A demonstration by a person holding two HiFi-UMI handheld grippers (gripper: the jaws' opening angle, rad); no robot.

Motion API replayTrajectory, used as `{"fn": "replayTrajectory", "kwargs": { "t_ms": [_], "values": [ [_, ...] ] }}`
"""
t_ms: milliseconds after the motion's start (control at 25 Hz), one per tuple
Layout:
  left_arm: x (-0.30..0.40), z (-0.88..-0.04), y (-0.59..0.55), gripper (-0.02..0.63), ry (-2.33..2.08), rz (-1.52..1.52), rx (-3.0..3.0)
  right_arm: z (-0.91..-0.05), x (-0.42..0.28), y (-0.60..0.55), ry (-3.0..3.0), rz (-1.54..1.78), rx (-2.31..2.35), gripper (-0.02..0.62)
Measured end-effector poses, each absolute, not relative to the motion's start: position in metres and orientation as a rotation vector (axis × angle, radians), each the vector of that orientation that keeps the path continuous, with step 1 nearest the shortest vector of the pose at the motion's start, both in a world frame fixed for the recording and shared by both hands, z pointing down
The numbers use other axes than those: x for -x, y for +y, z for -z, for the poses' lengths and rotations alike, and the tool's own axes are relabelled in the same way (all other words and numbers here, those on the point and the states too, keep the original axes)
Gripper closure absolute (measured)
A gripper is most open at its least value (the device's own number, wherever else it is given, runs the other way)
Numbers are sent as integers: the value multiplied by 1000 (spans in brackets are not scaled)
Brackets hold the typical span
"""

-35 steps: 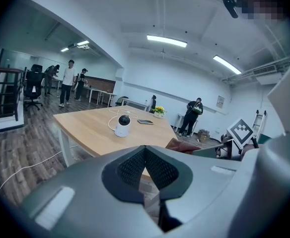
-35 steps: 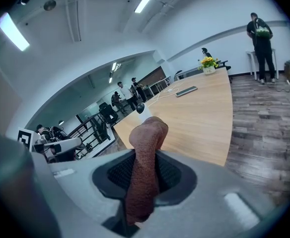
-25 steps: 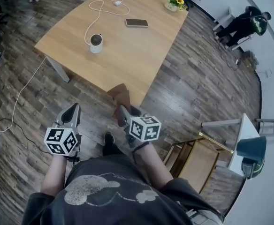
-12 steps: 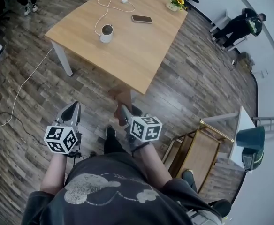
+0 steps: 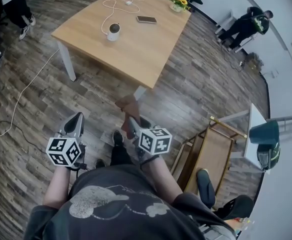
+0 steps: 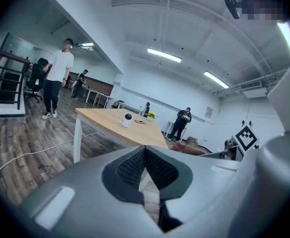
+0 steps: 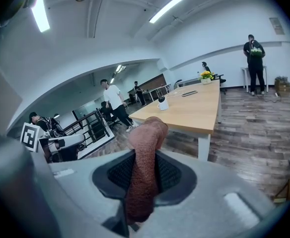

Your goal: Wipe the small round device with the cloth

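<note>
The left claw point(image 5: 76, 122) was clenched on nothing, its pads meeting with no gap in the left gripper view, and it hung well short of the surface point(image 5: 145, 55). If it arrived there clenched, it could not steady anything during the wipe.

The small round device point(image 5: 114, 32) stood upright on the surface, toward its far left part, with a white cable point(image 5: 128, 2) looping behind it and trailing off the surface's left edge to the floor. It looked light, so a sideways rub would likely slide it or tip it. A tug on the cable could drag it, and the stretch of cable on the floor could catch a foot on the approach. A phone point(image 5: 147, 19) lay on the surface just right of the device, where a wide sweep might knock it.

The right claw point(image 5: 131, 125) was short of the surface's near corner and gripped the cloth point(image 5: 128, 105). The jaws pinched only a narrow fold point(image 7: 144, 172), and the free end stuck out ahead. With so little held, rubbing might pull the cloth loose, or the hard jaw tips could scrape the device.
</note>
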State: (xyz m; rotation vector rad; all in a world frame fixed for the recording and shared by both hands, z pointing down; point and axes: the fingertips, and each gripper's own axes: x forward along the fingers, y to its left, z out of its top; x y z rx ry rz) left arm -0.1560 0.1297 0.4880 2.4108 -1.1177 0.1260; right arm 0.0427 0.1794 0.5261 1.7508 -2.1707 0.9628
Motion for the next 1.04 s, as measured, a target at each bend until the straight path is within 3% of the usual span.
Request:
{"fn": "replayTrajectory", "kwargs": {
  "t_ms": [1040],
  "values": [
    [141, -477, 185, 588, -1054, -127, -2445, -517, -50, 247, -2154, -949, -1798, 518]
  ]
}}
